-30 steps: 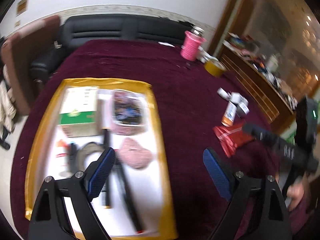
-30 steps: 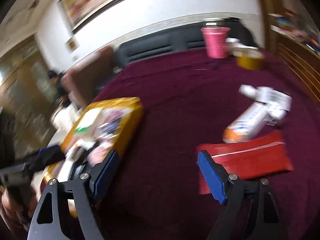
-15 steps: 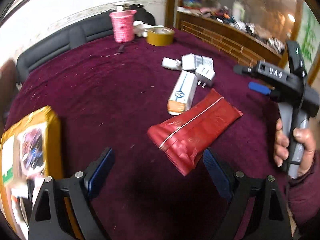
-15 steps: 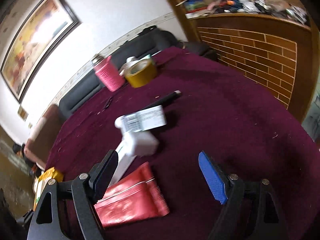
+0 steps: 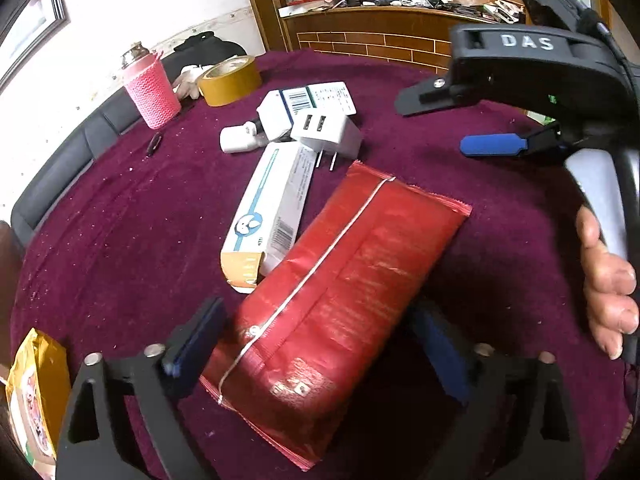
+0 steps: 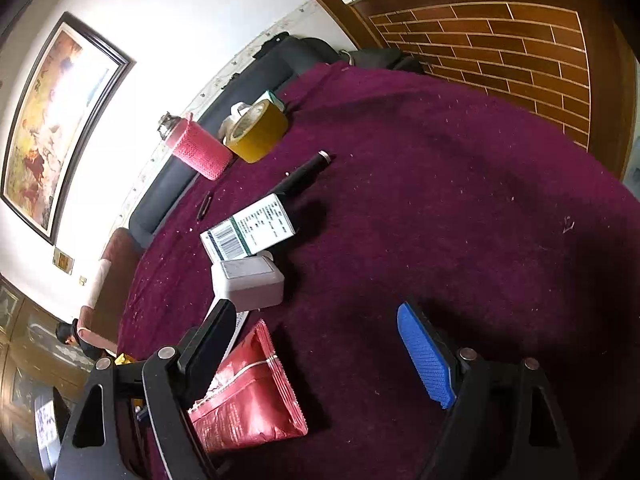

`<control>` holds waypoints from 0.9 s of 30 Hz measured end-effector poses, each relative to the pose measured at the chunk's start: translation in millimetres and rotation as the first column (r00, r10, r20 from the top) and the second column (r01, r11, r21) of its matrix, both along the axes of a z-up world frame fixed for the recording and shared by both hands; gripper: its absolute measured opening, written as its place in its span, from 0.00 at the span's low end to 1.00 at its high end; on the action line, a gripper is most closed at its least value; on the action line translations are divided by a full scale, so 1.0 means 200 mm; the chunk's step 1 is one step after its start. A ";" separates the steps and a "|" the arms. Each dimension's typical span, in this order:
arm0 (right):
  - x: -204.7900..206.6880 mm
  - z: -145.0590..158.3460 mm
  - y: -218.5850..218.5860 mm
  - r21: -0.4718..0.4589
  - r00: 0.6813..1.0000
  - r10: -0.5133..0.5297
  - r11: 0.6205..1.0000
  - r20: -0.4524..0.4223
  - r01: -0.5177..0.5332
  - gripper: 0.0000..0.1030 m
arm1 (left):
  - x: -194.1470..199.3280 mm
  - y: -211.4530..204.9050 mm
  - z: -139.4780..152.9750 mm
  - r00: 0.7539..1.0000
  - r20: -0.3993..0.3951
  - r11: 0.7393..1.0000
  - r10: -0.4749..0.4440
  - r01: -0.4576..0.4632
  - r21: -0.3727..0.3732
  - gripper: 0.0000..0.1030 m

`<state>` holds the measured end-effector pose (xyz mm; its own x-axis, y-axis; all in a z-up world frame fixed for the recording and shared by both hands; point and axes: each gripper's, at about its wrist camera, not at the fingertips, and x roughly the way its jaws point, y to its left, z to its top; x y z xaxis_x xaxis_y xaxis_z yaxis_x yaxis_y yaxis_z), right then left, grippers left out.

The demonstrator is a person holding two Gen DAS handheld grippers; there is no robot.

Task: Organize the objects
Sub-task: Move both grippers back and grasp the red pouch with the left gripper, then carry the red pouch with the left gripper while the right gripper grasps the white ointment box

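Left wrist view: the left gripper point(image 5: 316, 344) has swung off the yellow tray point(image 5: 38, 396) and now straddles the red packet's point(image 5: 340, 296) near end, jaws wide, nothing held; right gripper point(image 6: 316, 344) hovers open beyond the packet — likely packet goes next.

Beyond my tongs I see a framed painting point(image 6: 60, 128) on the white wall, a black sofa point(image 6: 224, 116) below it, and a brick-patterned wooden counter point(image 6: 500, 52) piled with clutter.

Yellow tray point(image 5: 38, 392) cut off at edge
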<state>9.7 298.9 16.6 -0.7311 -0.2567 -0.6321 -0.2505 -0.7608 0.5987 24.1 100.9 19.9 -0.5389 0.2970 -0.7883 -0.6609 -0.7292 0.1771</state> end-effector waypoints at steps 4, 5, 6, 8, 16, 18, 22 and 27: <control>0.01 0.00 -0.01 0.012 1.000 0.003 1.000 0.001 -0.003 0.84 | 0.07 -0.03 0.03 1.000 -0.002 1.000 0.002 -0.002 0.006 0.54; 0.01 0.00 -0.01 0.014 1.000 0.004 1.000 0.001 -0.004 0.84 | 0.09 -0.05 0.05 1.000 0.007 1.000 0.006 -0.006 0.023 0.52; 0.01 -0.01 -0.01 0.014 1.000 0.004 1.000 0.001 -0.004 0.84 | 0.11 -0.07 0.05 1.000 0.014 0.999 0.015 -0.016 0.032 0.52; 0.01 -0.01 -0.01 0.016 1.000 0.003 1.000 0.001 -0.004 0.84 | 0.14 -0.10 0.06 0.999 0.031 0.999 0.032 -0.033 0.040 0.52; 0.01 0.00 -0.02 0.031 1.000 0.007 1.000 0.003 -0.007 0.85 | 0.13 -0.16 0.05 0.994 0.084 0.994 0.073 -0.079 0.072 0.61; 0.01 0.00 -0.02 0.030 1.000 0.007 1.000 0.003 -0.007 0.85 | 0.11 -0.12 0.03 0.995 0.070 0.995 0.075 -0.079 0.055 0.63; 0.01 0.00 -0.02 0.037 1.000 0.013 0.999 0.002 -0.013 0.86 | 0.06 -0.06 0.00 0.991 0.090 0.994 0.094 -0.099 0.051 0.67; 0.00 0.00 -0.03 0.046 1.000 0.020 0.999 0.001 -0.020 0.87 | 0.02 0.00 -0.01 0.989 0.090 0.989 0.120 -0.127 0.078 0.60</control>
<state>9.9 293.6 16.3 -0.7256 -0.2419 -0.6442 -0.2358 -0.7921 0.5630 28.5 100.0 18.5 -0.5079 0.2985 -0.8080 -0.5750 -0.8160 0.0600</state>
